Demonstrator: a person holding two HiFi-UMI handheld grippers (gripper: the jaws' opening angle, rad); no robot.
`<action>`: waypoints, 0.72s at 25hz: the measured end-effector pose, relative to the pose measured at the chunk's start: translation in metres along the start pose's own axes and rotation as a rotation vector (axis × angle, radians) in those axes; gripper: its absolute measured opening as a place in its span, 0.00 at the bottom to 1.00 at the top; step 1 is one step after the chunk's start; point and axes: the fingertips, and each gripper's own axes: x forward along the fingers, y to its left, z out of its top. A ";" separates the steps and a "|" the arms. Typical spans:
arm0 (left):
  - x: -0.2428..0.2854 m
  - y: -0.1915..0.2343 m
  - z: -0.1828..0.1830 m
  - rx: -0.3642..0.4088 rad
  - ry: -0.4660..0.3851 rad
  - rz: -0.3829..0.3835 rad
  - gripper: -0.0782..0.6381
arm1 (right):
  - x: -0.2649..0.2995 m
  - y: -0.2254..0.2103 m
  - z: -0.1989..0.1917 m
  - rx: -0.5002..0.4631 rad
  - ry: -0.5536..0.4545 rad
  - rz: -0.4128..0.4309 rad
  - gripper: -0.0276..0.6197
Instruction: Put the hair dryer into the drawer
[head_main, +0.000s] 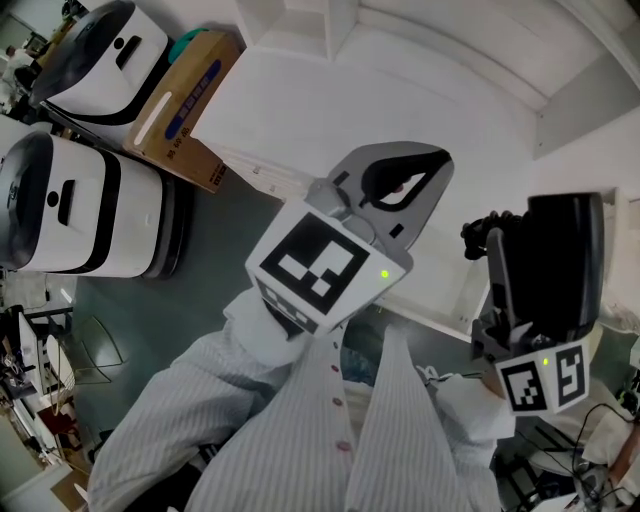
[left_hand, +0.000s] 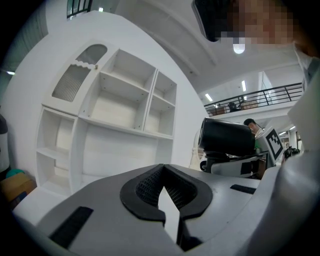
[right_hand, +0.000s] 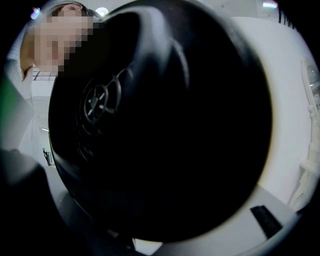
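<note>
Presently on hand, item by item.

1. My left gripper (head_main: 432, 165): jaws drawn together, the black ribbed pads (left_hand: 145, 187) meeting at their tips, with only a thin wedge of gap behind them and nothing between. It is raised in front of me, pointing toward the white shelving unit (left_hand: 115, 115).

2. My right gripper (head_main: 500, 300): jaws clamped on the hair dryer (head_main: 560, 260). Its own camera is almost wholly filled by the dryer's black body, and only slivers of the grey jaws show below it.

3. Hair dryer: black, held up in the air on my right gripper, to the right of my left gripper and apart from it. From the left gripper view its barrel lies roughly level above the right gripper. From the right gripper view a round, spoked vent (right_hand: 100, 105) shows on its left part.

4. White shelving unit: open compartments, one arched slatted panel (left_hand: 75, 80) at the upper left.

5. Floor, far left: one cardboard box (head_main: 185, 105) and two white machines with black bands (head_main: 75, 205), standing beside each other.

6. My sleeves (head_main: 250, 400): pale, finely striped.
</note>
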 end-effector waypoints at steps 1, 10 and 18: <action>-0.002 0.002 -0.002 -0.002 0.004 0.003 0.12 | 0.002 0.001 -0.004 0.003 0.006 0.004 0.39; -0.008 0.021 -0.031 -0.034 0.033 0.033 0.12 | 0.023 0.002 -0.054 -0.002 0.127 0.030 0.39; 0.000 0.036 -0.061 -0.083 0.057 0.048 0.12 | 0.038 -0.007 -0.108 0.006 0.241 0.049 0.39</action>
